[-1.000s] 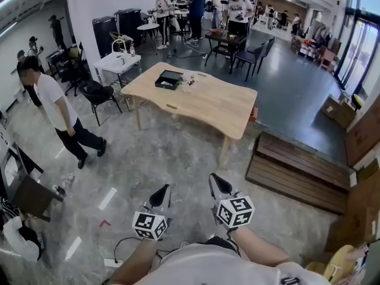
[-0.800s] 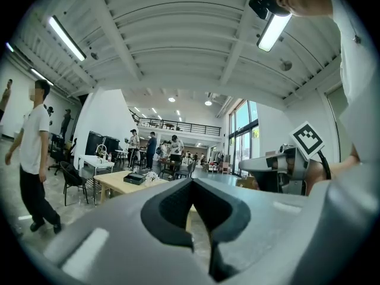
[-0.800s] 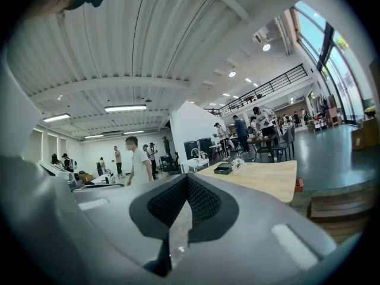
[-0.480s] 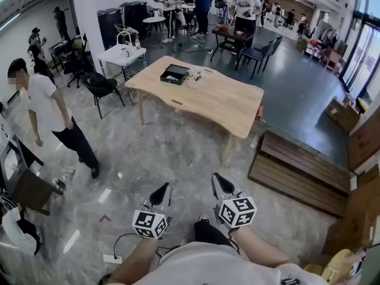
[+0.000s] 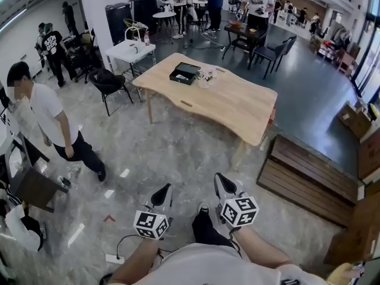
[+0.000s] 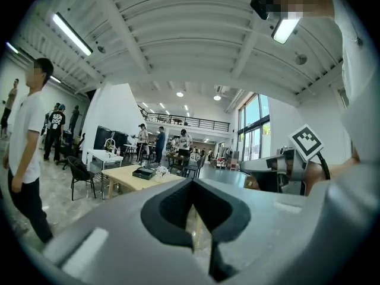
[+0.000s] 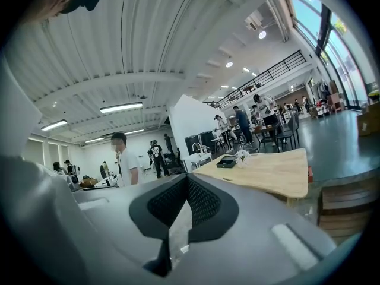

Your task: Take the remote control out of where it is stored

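- In the middle of a large open hall, a light wooden table (image 5: 228,103) stood on a grey polished floor (image 5: 178,153), well ahead of both grippers.
- White ribbed ceiling with strip lights overhead; tall windows along the right side.
- A low dark wooden platform (image 5: 309,171) lay on the floor to the right of the table.
- A black chair (image 5: 110,83) and a small white table (image 5: 132,50) stood to the left of the wooden table; a person in a white shirt (image 5: 50,117) stood further left, and other people were grouped at the far end of the hall.
- A white power strip (image 5: 114,258) lay on the floor near the wearer's feet.
- A black box (image 5: 184,73) rested on the far end of the wooden table, with a small pale object (image 5: 206,76) just beside it, too small to identify.
- The remote control could not be made out in any view; the black box was too distant to show its contents.
- The left gripper (image 5: 161,192) was held low and near the body, pointing toward the table; in its own view its jaws were closed tip to tip with nothing between them (image 6: 191,184).
- The right gripper (image 5: 221,181) was held beside it, slightly apart, jaws likewise pressed together and empty (image 7: 185,180).
- Both grippers were well apart from the table and the black box.
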### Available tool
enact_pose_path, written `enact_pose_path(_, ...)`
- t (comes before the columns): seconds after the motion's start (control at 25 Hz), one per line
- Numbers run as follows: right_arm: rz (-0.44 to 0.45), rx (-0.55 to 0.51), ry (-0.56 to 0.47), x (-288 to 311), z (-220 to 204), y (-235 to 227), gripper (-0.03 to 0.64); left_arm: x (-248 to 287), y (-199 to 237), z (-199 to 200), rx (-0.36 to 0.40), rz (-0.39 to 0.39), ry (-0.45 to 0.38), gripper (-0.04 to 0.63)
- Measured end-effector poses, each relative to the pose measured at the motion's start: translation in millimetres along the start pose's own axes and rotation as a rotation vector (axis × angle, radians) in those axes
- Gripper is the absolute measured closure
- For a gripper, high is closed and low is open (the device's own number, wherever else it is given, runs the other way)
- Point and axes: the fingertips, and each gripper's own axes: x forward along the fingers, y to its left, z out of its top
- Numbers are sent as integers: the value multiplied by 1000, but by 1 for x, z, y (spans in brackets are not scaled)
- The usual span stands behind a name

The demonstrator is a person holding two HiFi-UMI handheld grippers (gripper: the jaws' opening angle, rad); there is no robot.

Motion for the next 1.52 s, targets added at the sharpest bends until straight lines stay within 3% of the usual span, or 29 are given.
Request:
enact_pose_path(0.28,13,18,18,74,18,-46,594,75,37,17,51,44,9,594)
enact_pose_path(0.84,103,-2,47,223,93,-121,594,217,114,65,35,165,20,594)
enact_pose_path(1.28,227,-34,94,299,107,-124,594,246,163,87,59,296,-16,594)
enact_pose_path(1.52,247,-48,104,336,108,-131,594,275,190,82,48,303,-19,594)
